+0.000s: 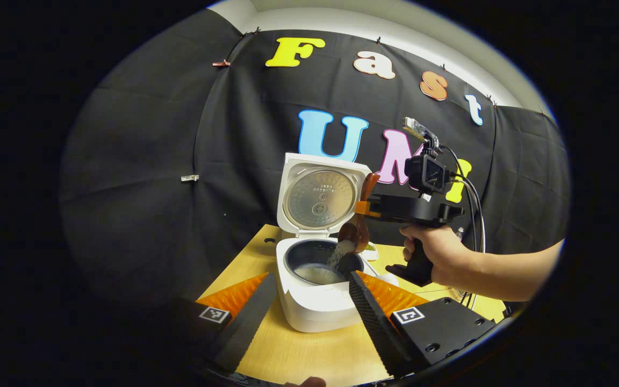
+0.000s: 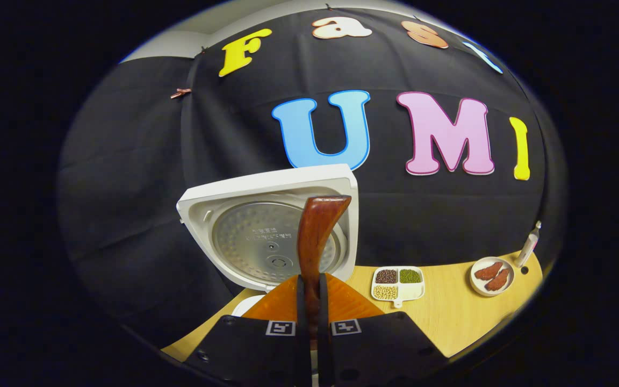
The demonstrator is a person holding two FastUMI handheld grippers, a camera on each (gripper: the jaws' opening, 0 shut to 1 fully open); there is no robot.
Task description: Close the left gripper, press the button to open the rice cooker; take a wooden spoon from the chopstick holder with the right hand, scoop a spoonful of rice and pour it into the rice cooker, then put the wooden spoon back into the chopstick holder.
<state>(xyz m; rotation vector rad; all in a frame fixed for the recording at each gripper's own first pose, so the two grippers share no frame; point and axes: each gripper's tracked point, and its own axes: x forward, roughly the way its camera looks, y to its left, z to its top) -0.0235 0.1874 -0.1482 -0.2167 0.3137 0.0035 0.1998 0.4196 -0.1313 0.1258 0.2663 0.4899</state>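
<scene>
Left gripper view: rice cooker (image 1: 317,293) stands lid-up on the wooden tabletop (image 1: 299,357) before black cloth. Left tongs (image 1: 309,301) gape wide, empty, flanking it. Right tongs (image 1: 366,209) clamp the wooden spoon (image 1: 358,228) above the cooker, rice (image 1: 339,255) pouring in.

Wooden table (image 2: 449,317), white divided dish (image 2: 398,284) of beans, small plate (image 2: 492,276) with reddish pieces near it

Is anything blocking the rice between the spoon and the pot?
Nothing visible. The lid stands open behind, and rice falls freely from the spoon, held by the right gripper, straight into the open cooker.
</scene>
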